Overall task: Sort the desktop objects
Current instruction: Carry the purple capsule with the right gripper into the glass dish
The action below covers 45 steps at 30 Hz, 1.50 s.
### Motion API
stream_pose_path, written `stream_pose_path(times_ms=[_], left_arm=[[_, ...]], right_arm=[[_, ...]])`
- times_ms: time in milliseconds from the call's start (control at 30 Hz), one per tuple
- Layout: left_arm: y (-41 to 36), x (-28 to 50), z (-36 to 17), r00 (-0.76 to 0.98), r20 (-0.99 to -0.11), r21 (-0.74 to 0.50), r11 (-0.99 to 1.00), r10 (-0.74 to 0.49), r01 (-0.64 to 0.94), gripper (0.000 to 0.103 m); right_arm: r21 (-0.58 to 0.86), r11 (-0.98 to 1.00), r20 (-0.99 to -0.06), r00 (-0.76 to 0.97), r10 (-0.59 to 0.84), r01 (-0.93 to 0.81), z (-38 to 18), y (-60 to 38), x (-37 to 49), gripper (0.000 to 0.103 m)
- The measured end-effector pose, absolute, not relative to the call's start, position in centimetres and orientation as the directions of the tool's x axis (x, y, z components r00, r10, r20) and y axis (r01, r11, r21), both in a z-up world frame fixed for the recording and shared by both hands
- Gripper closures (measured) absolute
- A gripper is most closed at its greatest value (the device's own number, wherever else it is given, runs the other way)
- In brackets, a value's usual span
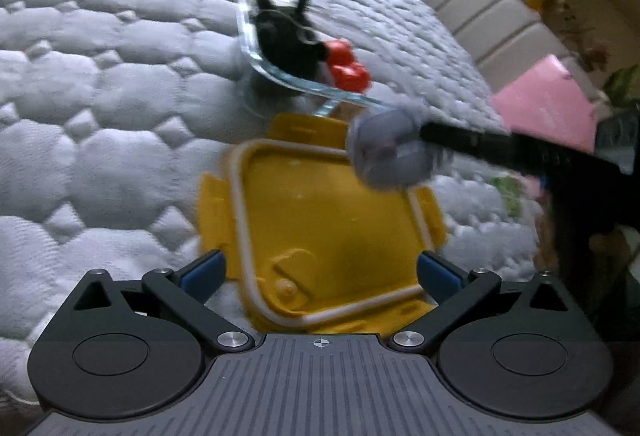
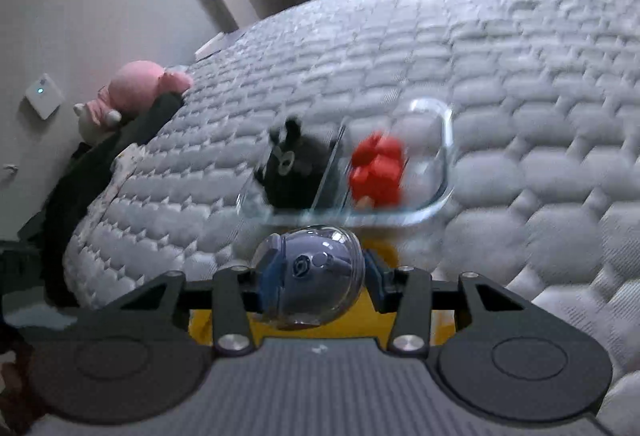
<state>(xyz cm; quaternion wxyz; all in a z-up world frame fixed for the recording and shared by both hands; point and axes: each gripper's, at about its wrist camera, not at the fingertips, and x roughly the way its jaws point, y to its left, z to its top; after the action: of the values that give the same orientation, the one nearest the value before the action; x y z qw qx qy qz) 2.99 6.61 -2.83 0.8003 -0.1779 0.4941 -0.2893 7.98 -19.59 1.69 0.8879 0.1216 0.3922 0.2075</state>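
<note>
A clear glass divided container (image 1: 280, 69) (image 2: 440, 171) lies on the quilted mattress. One side holds a black toy (image 1: 286, 35) (image 2: 292, 171), the other a red toy (image 1: 346, 65) (image 2: 376, 169). A yellow lid (image 1: 320, 228) (image 2: 376, 316) lies inside-up in front of it. My left gripper (image 1: 319, 270) is open, its blue pads (image 1: 204, 272) on either side of the lid's near edge. My right gripper (image 2: 314, 276) is shut on a clear capsule ball with a grey-blue toy inside (image 2: 314, 276) (image 1: 390, 149), held above the lid, just short of the container.
The white quilted mattress (image 1: 100, 115) (image 2: 520, 95) spreads all round. A pink plush toy (image 2: 140, 87) and dark cloth (image 2: 92, 175) lie at its far left edge. A pink box (image 1: 548, 103) and a padded headboard (image 1: 492, 11) lie to the right.
</note>
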Motion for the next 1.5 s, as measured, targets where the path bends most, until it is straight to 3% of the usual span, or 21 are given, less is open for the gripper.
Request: stream_pose_path(times_ms=[100,267,467,633,867,933,1100,1267,1500], left_arm=[[5.5,2.6,-2.2,0.301,-0.643,-0.609,0.708,-0.705,0.358,0.000],[2.6,2.3,-2.1,0.311,-0.708,-0.497,0.761,-0.634,0.417,0.000],[2.8,2.6,-2.2,0.298,-0.683,-0.520,0.730,-0.667,0.444,0.000],[4.1,3.0,-2.4,0.309,-0.660,-0.553,0.721,-0.685,0.418,0.000],[5.5,3.6,-3.2,0.304,-0.648,-0.591,0.713,-0.698,0.377,0.000],[5.7,3.8,-3.4,0.301,-0.643,-0.602,0.708,-0.704,0.370,0.000],[5.9,4.1,-3.7,0.295,-0.640,-0.616,0.703,-0.709,0.355,0.000],[5.5,4.3,-4.0,0.287,-0.642,-0.626,0.703,-0.711,0.338,0.000],[4.5,3.9,-3.5,0.288,-0.661,-0.602,0.719,-0.693,0.348,0.000]], right_arm=[[0.259,0.927,-0.657,0.655,0.375,-0.271,4.6,-19.3,9.3,0.056],[-0.036,0.973,-0.735,0.666,0.129,-0.229,6.9,-16.6,13.7,0.056],[-0.253,0.923,-0.856,0.512,-0.074,-0.289,5.1,-12.0,19.2,0.056],[-0.376,0.858,-0.884,0.414,-0.218,-0.349,2.0,-8.1,22.2,0.056],[-0.414,0.842,-0.866,0.434,-0.247,-0.347,0.6,-6.9,24.8,0.055],[-0.413,0.849,-0.855,0.462,-0.237,-0.330,1.4,-7.5,25.3,0.048],[-0.429,0.867,-0.779,0.590,-0.212,-0.255,4.6,-9.6,24.5,0.049],[-0.336,0.908,-0.817,0.557,-0.149,-0.249,4.2,-12.1,23.5,0.058],[-0.163,0.948,-0.875,0.484,-0.009,-0.275,2.7,-12.6,23.1,0.056]])
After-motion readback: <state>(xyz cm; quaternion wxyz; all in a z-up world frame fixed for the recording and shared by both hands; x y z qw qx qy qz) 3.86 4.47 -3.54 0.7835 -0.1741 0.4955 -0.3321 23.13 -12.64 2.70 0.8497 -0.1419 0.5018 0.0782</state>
